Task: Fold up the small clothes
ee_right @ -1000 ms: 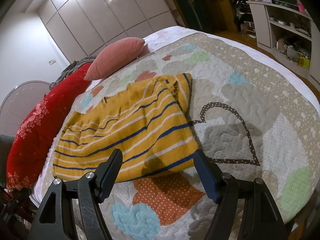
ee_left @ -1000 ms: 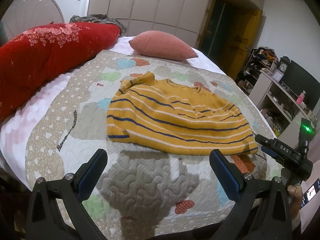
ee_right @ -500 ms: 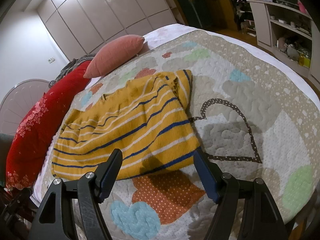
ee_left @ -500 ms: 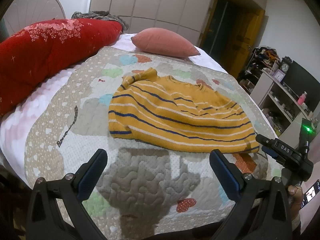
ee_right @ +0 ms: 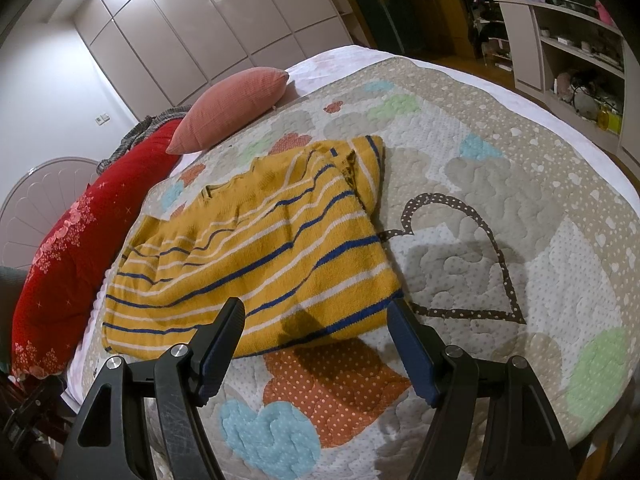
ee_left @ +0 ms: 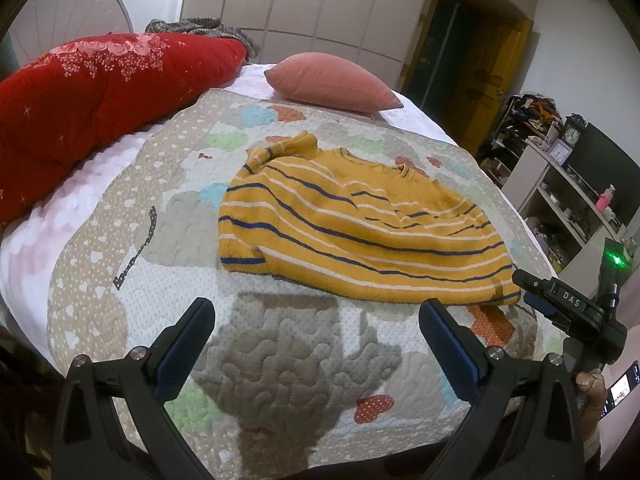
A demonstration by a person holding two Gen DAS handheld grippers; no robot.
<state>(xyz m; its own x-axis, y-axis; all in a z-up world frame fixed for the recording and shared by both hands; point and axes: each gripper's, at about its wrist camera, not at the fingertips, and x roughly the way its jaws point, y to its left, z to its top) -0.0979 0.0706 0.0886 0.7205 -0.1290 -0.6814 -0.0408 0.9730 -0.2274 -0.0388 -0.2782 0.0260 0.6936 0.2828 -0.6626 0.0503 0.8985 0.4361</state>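
Quilted bedspread (ee_left: 280, 332) under striped sweater (ee_left: 352, 232)

place: home bedroom | evidence: quilted bed (ee_left: 280, 352), pillow (ee_left: 332, 82), wardrobe doors (ee_right: 208, 36), cluttered shelves (ee_left: 568, 208)

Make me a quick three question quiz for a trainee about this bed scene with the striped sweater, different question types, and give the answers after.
1. True or false: the right gripper is shut on the yellow striped sweater.
2. Multiple choice: beyond the sweater, near the wardrobe end of the patchwork quilt, lies a
A. pink pillow
B. laundry basket
C. folded towel
3. Fill in: the left gripper hovers with its jaws ____ over bare quilt, short of the sweater's hem.

Key: 1 false, both grippers are open and hold nothing; 2 A; 3 open.
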